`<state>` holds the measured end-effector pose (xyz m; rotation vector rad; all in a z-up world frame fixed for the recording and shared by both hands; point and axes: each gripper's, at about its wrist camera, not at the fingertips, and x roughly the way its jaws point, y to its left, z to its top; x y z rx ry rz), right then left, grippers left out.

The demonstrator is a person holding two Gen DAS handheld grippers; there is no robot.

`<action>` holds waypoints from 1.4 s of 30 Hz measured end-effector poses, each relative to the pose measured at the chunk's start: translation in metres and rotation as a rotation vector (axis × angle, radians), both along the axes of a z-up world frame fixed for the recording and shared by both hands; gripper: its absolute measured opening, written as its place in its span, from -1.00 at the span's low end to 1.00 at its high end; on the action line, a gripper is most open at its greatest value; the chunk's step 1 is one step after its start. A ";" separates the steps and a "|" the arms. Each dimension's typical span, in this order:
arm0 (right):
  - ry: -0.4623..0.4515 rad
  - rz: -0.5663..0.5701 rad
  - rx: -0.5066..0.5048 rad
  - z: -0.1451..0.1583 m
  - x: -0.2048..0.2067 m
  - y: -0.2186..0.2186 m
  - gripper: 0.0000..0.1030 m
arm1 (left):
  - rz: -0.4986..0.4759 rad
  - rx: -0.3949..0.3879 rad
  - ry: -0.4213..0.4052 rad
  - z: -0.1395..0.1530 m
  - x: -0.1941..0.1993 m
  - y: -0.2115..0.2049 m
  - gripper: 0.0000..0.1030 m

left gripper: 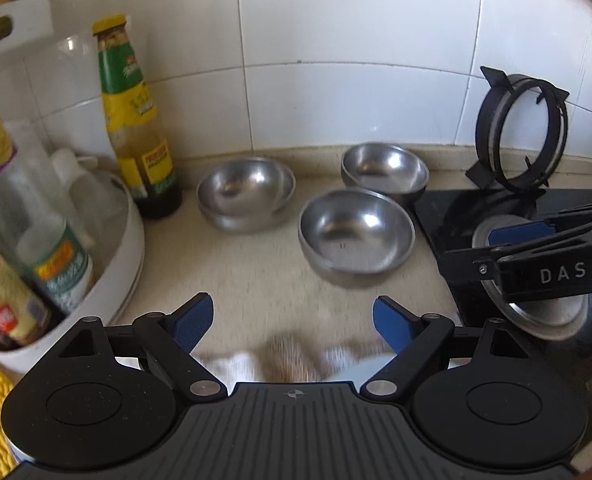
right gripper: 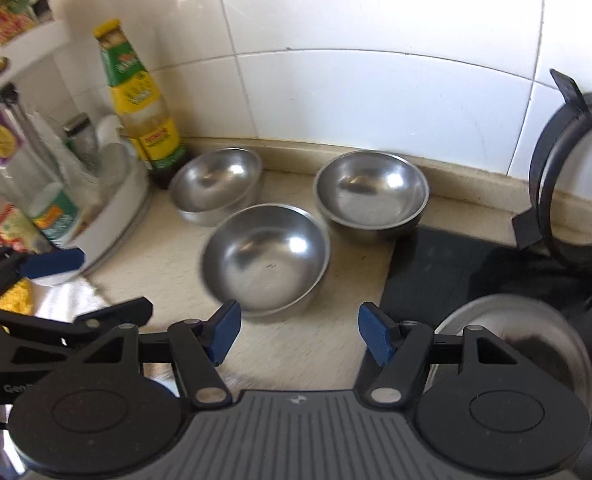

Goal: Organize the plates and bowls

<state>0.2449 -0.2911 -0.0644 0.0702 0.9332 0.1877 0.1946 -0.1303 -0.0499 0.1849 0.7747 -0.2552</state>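
Note:
Steel bowls stand on the beige counter by the tiled wall. A nested pair (left gripper: 246, 192) (right gripper: 216, 186) is at the back left. A single bowl (left gripper: 383, 170) (right gripper: 371, 192) is at the back right. The nearest bowl (left gripper: 355, 232) (right gripper: 266, 256) stands in front of them. My left gripper (left gripper: 292, 324) is open and empty, short of the nearest bowl. My right gripper (right gripper: 299, 332) is open and empty, just in front of that bowl; it also shows from the side in the left wrist view (left gripper: 507, 240).
A white round rack (left gripper: 108, 248) of condiment bottles stands at the left, with a tall sauce bottle (left gripper: 136, 120) beside it. A black glass hob (right gripper: 435, 272) with a burner ring (right gripper: 515, 344) lies at the right; a black pan support (left gripper: 523, 132) leans on the wall. A cloth (left gripper: 280, 360) lies under the left gripper.

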 end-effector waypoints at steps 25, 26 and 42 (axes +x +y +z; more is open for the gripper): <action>0.233 0.057 0.134 -0.072 0.074 0.001 -0.43 | -0.066 0.007 0.216 -0.071 0.106 -0.042 -0.27; 0.231 0.065 0.130 -0.071 0.071 0.003 -0.43 | -0.071 0.008 0.216 -0.070 0.106 -0.043 -0.27; 0.287 0.123 0.129 -0.063 0.044 0.017 -0.41 | -0.075 0.024 0.205 -0.050 0.071 -0.034 -0.24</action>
